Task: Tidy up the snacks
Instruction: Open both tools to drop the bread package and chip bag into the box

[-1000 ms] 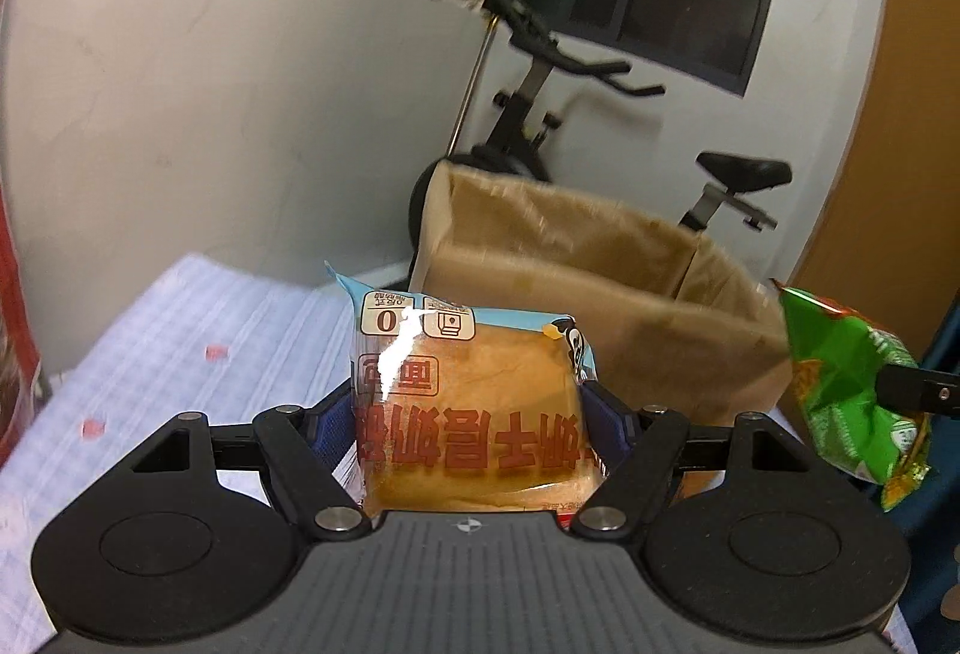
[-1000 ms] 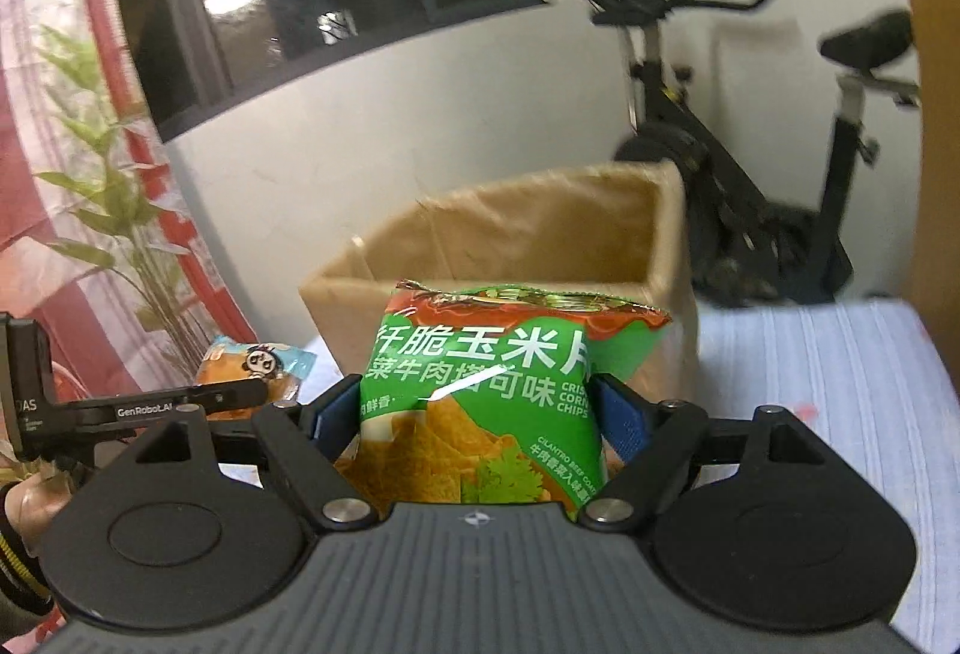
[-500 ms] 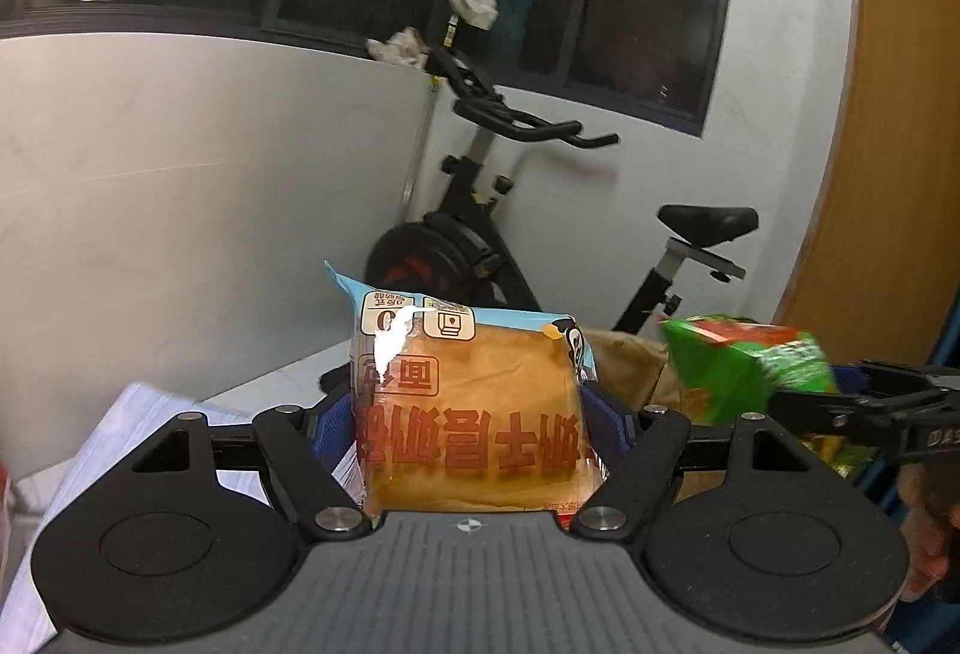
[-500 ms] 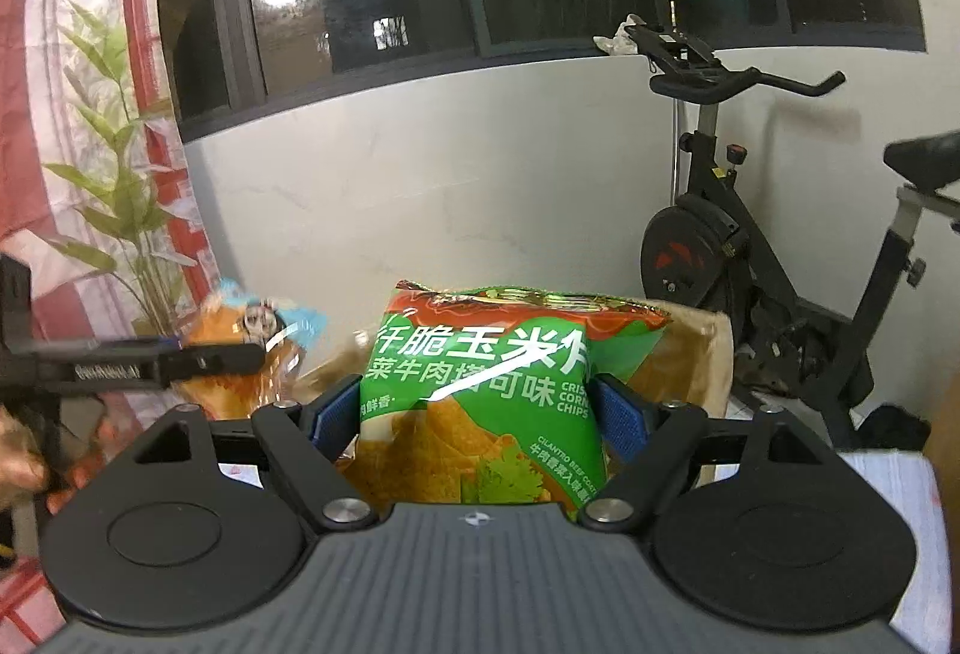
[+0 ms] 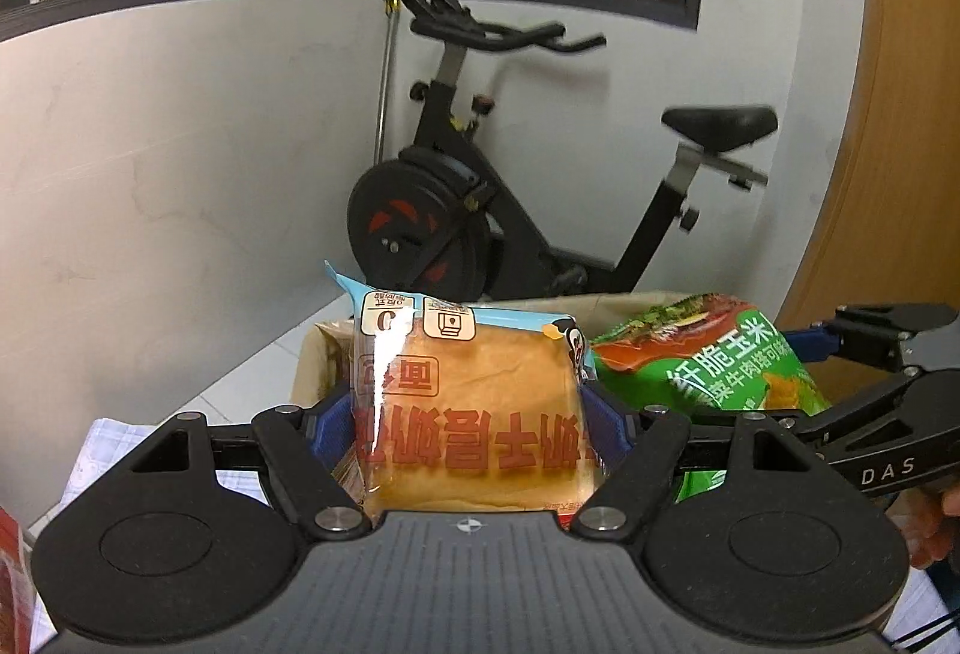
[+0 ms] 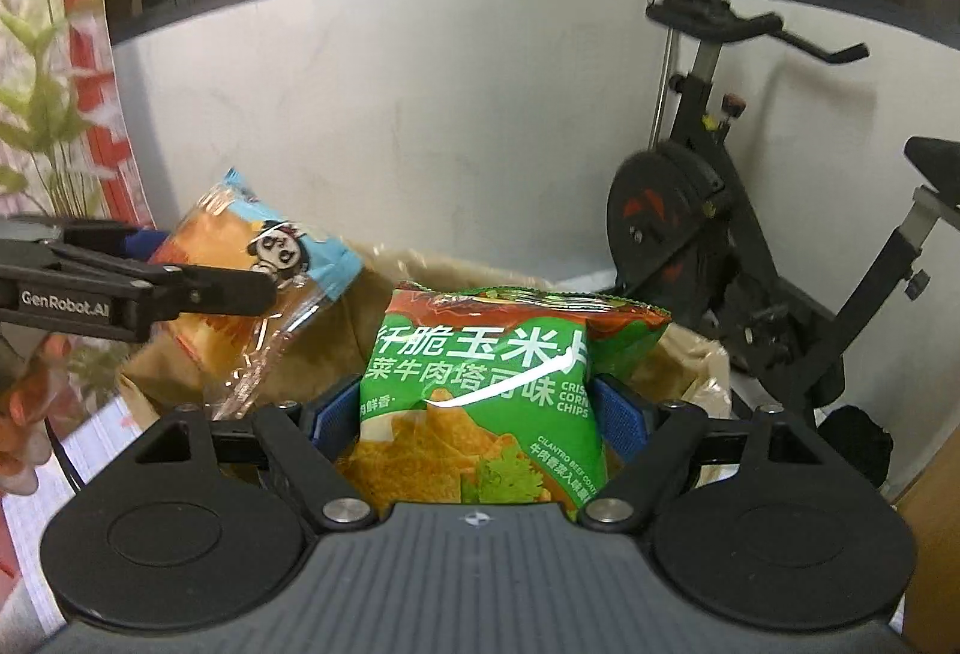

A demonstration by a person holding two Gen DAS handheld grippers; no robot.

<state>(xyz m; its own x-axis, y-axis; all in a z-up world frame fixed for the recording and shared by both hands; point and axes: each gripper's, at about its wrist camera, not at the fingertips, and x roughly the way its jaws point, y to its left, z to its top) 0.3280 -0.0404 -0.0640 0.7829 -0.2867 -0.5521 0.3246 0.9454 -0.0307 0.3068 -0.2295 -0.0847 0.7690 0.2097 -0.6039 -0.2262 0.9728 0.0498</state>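
My left gripper [image 5: 468,414] is shut on a wrapped bread packet [image 5: 468,414] with red lettering and a blue top edge. My right gripper [image 6: 480,414] is shut on a green corn chips bag [image 6: 480,384]. Both snacks hang over the open brown paper bag [image 6: 690,360], whose rim shows behind them in the left wrist view [image 5: 312,360]. The chips bag [image 5: 708,360] and right gripper show at right in the left wrist view. The bread packet [image 6: 240,282] and left gripper show at left in the right wrist view.
A black exercise bike [image 5: 480,210] stands against the white wall behind the bag; it also shows in the right wrist view [image 6: 720,210]. A light checked cloth [image 5: 108,444] covers the table. A plant [image 6: 42,114] and red-white curtain are at far left. A wooden panel [image 5: 888,114] is at right.
Both grippers have come closer to each other and moved over the paper bag's opening, each still holding its snack. The views have tilted up toward the wall and bike.
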